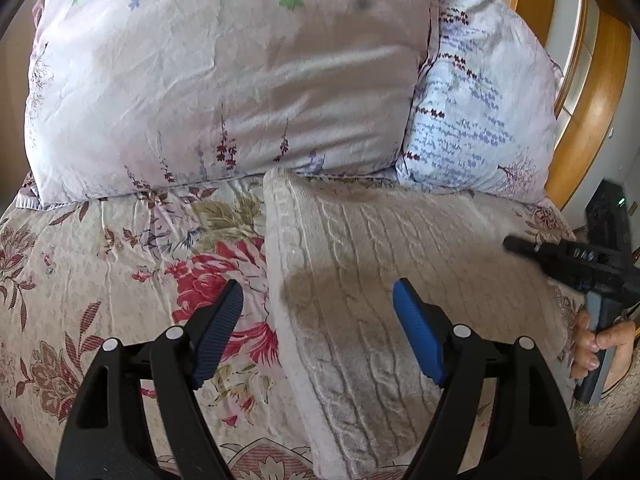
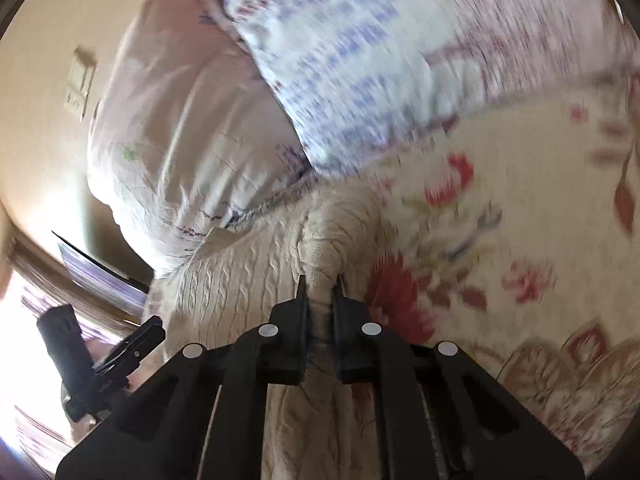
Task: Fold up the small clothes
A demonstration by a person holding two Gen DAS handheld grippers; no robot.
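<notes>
Two grippers work over a bed (image 1: 100,248) with a floral cover. Left gripper (image 1: 316,332): jaws wide apart, nothing between the pads; it hangs above the left edge of a cream cable-knit sweater (image 1: 360,280). The sweater lies flat on the bed, its far end touching two pillows (image 1: 224,80) at 12 o'clock. Right gripper (image 2: 320,292): jaws pinched onto a bunched fold of the sweater, lifting that fold off the bed. In the left view, a hand (image 1: 596,348) grips the right tool's handle at 3 o'clock.
</notes>
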